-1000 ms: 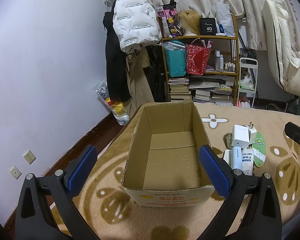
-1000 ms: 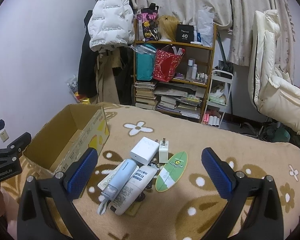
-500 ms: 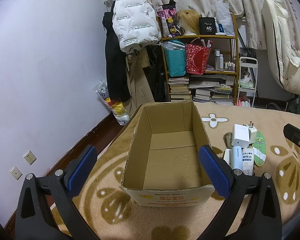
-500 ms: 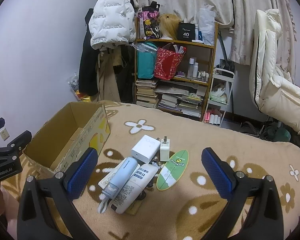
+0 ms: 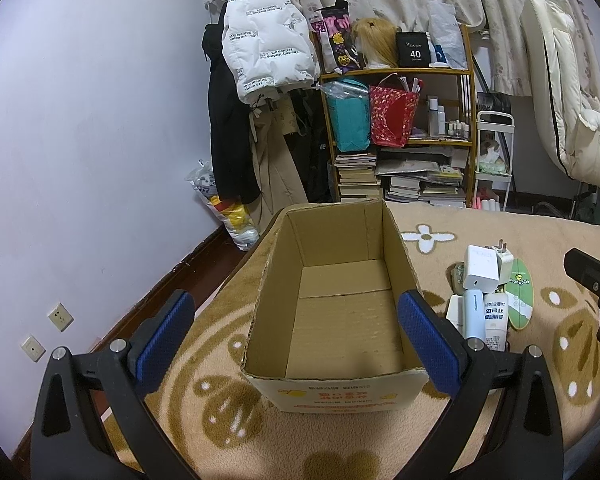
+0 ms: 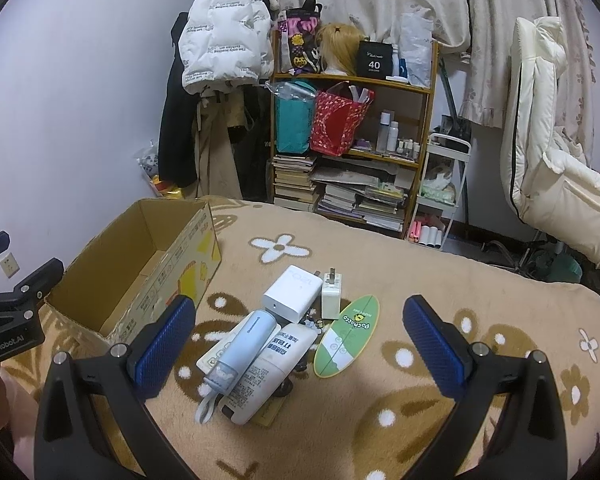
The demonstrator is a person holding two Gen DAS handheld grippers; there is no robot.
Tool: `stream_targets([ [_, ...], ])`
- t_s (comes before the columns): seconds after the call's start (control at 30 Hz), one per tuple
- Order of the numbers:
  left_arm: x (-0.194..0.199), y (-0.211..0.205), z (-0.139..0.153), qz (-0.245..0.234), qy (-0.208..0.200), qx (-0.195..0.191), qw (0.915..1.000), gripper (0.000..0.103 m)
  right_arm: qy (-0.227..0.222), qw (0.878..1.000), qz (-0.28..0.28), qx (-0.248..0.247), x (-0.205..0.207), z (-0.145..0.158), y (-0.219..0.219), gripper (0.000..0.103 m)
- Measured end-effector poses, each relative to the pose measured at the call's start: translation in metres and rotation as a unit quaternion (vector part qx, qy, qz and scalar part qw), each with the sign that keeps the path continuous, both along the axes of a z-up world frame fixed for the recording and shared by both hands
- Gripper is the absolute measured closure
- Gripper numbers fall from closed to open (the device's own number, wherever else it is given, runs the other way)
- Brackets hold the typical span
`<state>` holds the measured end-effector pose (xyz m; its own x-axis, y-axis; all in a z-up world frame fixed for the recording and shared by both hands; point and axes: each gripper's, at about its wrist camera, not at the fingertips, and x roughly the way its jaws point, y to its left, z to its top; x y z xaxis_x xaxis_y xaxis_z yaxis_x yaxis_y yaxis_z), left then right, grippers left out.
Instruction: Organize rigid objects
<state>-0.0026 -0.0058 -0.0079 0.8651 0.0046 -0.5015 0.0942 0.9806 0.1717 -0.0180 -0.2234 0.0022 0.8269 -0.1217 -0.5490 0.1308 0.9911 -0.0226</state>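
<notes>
**Both grippers spread wide over the rug, box and pile untouched**

From the left wrist camera, the left gripper point(image 5: 296, 334) hung with its blue pads far apart, nothing between them, right above the near end of the cardboard box point(image 5: 332, 392). The box sat open-topped on the tan flower rug point(image 5: 204, 412), and only bare cardboard floor showed inside it. Just beside the box, on its right, lay the pile: a big white charger point(image 5: 478, 272) furthest back, a small white plug adapter point(image 5: 503, 258) touching it, a pale blue bottle point(image 5: 473, 312) and a white tube point(image 5: 495, 322) nearer the camera, and a green surfboard-shaped tag point(image 5: 520, 298) on the pile's outer edge. Further right of the box, a black part of the right gripper point(image 5: 592, 280) poked in; its jaws could not be read from here. Behind the box stood a wooden shelf point(image 5: 400, 136) crammed with books and bags.

From the right wrist camera, the right gripper point(image 6: 300, 340) was likewise released, pads well apart and gripping nothing, hovering over the pile. The blue bottle point(image 6: 244, 344) lay on the white tube point(image 6: 274, 368), both pointing away from the box's right wall. The charger point(image 6: 290, 294) sat beyond them, the adapter point(image 6: 331, 294) against it, the green tag point(image 6: 346, 336) on the side away from the box. The box point(image 6: 160, 276) stood just left of the pile, with the left gripper's black frame point(image 6: 12, 312) beyond it.
</notes>
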Motion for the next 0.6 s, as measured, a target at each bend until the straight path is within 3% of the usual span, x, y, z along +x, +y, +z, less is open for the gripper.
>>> stream_targets([
  [0.6, -0.0002, -0.0021, -0.0028, -0.003, 0.001, 0.004, 1.0, 0.002, 0.0, 1.0, -0.001, -0.004, 0.0001, -0.004, 0.001, 0.0],
])
